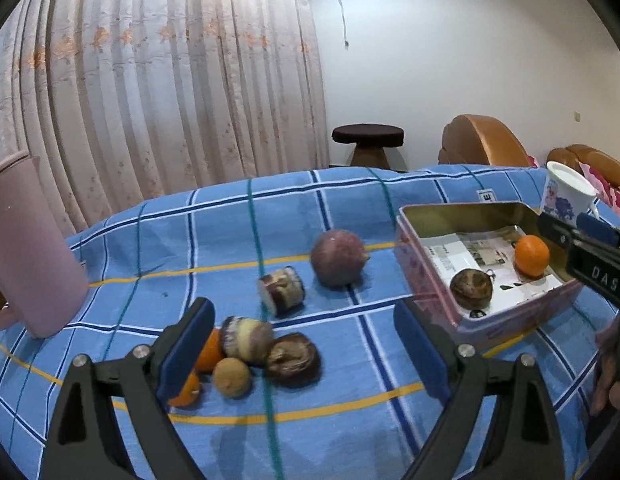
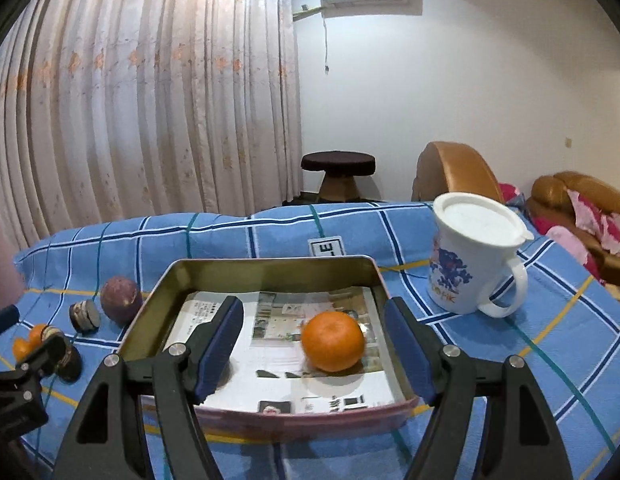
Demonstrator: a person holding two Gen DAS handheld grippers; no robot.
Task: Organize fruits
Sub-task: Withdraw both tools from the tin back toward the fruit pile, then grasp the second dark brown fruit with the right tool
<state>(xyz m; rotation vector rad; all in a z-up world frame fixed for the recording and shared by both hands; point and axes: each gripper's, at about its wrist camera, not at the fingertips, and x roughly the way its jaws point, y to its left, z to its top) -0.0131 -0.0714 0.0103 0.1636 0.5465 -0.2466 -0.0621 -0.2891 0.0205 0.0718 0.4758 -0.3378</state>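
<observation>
Left hand-held gripper (image 1: 302, 344) gaped wide, empty, over loose pile (image 1: 254, 352) dead ahead, nearest | right hand-held gripper (image 2: 313, 350) wide over tin (image 2: 266, 270), orange (image 2: 333, 341) dropped inside | purple fruit (image 1: 337, 258) lay farther, tin to right.

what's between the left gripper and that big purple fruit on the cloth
The left gripper is open and empty. A cluster lies in its path: two pastries, a small brown fruit, then a roll just before the purple fruit.
</observation>
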